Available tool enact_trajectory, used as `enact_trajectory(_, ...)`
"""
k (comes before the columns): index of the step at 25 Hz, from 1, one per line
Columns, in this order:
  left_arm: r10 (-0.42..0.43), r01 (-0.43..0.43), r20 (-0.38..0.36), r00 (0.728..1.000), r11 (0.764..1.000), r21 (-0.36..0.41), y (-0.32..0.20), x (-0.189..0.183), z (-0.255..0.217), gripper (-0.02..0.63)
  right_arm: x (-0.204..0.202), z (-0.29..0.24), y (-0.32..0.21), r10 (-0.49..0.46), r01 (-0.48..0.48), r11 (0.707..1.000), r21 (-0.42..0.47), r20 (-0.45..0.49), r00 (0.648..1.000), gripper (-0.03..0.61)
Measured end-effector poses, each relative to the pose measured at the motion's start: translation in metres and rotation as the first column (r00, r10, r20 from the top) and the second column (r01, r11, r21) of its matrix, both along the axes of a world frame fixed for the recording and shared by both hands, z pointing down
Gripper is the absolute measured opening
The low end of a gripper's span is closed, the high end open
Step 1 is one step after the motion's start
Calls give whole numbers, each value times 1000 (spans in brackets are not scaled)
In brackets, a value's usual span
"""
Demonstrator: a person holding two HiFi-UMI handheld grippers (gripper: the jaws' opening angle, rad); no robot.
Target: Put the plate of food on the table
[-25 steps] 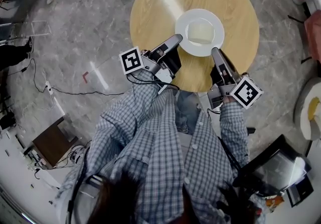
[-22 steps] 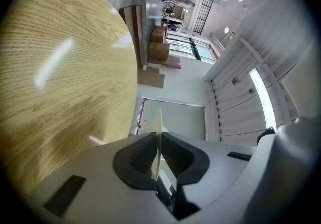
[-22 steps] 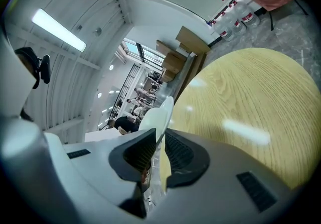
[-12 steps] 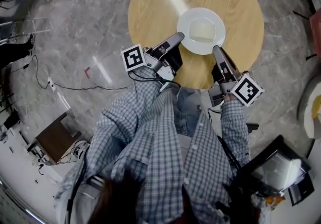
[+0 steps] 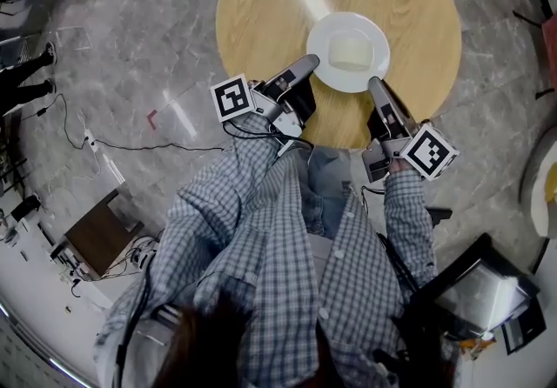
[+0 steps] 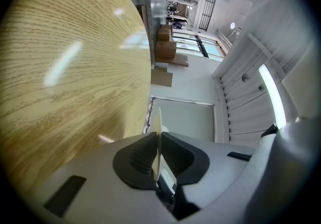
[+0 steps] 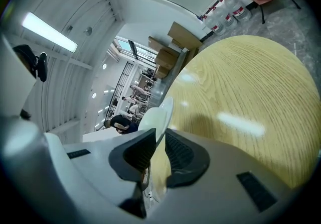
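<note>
- Round wooden surface (image 5: 261,21), spread out beyond and beneath both pairs of fingers.
- White plate (image 5: 348,23), spanning the gap between the two pairs of fingers, over the near half of the surface; contact with the wood impossible to tell.
- Left gripper (image 5: 310,63): fingers (image 6: 134,160) clamped on the plate's thin rim at its near left side.
- Right gripper (image 5: 374,83): fingers (image 7: 183,157) clamped likewise on the rim at its near right side.
- Pale slab of food (image 5: 351,53) in the plate's middle, just past both sets of fingertips.

White plate (image 5: 348,23) over round table (image 5: 261,3) — left gripper (image 5: 311,61), right gripper (image 5: 374,82) at rim.
</note>
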State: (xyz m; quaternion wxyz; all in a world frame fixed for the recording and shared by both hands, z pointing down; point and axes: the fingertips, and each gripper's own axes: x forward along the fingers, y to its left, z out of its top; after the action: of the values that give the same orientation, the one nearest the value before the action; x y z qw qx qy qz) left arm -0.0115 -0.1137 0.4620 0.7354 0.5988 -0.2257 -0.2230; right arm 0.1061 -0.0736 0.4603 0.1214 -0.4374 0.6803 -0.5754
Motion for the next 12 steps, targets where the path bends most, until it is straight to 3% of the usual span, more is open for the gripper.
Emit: enact_trajectory(12,0,2,46,999,999,-43,4,0,28,32,1,25,1,-2,2,999,-51,5,1000,61)
